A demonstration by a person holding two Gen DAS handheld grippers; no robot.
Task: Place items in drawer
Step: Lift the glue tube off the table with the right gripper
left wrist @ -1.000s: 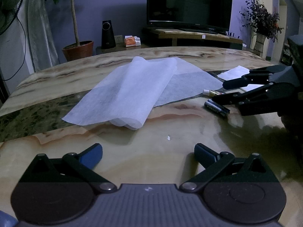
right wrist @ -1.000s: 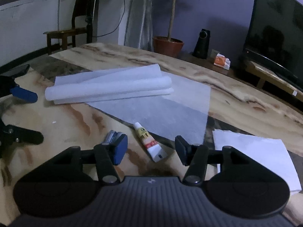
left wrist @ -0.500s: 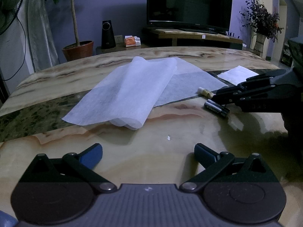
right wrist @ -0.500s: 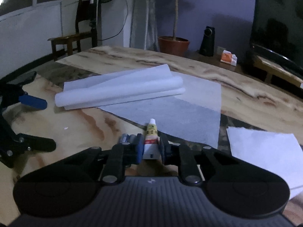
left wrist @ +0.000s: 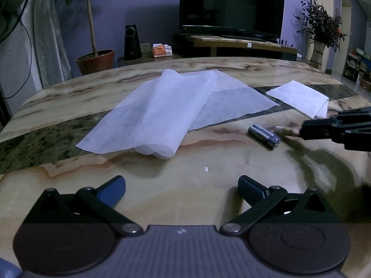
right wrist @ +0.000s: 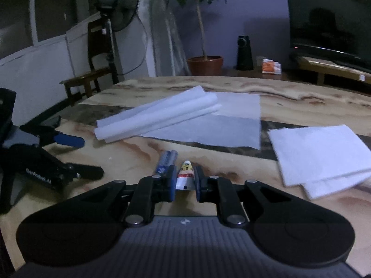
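My right gripper point(right wrist: 184, 183) is shut on a small white tube point(right wrist: 185, 176) with a yellow and red label, whose capped tip sticks out forward. In the left wrist view the right gripper point(left wrist: 303, 131) sits at the right edge, blurred, with the tube's tip point(left wrist: 287, 130) just past a pair of blue batteries point(left wrist: 264, 136). The batteries point(right wrist: 167, 161) lie on the marble table, left of the tube. My left gripper point(left wrist: 182, 185) is open over bare table with nothing between its fingers; it also shows as the left gripper point(right wrist: 85, 155) at the far left. No drawer is in view.
A large white sheet point(left wrist: 150, 115), folded over on itself, covers the middle of the table point(left wrist: 185, 166). A folded white tissue point(left wrist: 299, 97) lies at the right. Behind the table stand a potted plant point(left wrist: 95, 62), a speaker point(left wrist: 132, 42) and a TV point(left wrist: 231, 7).
The right gripper closed on the tube beside the batteries, then carried it rightward in the left wrist view, away from them. The left gripper stayed still.
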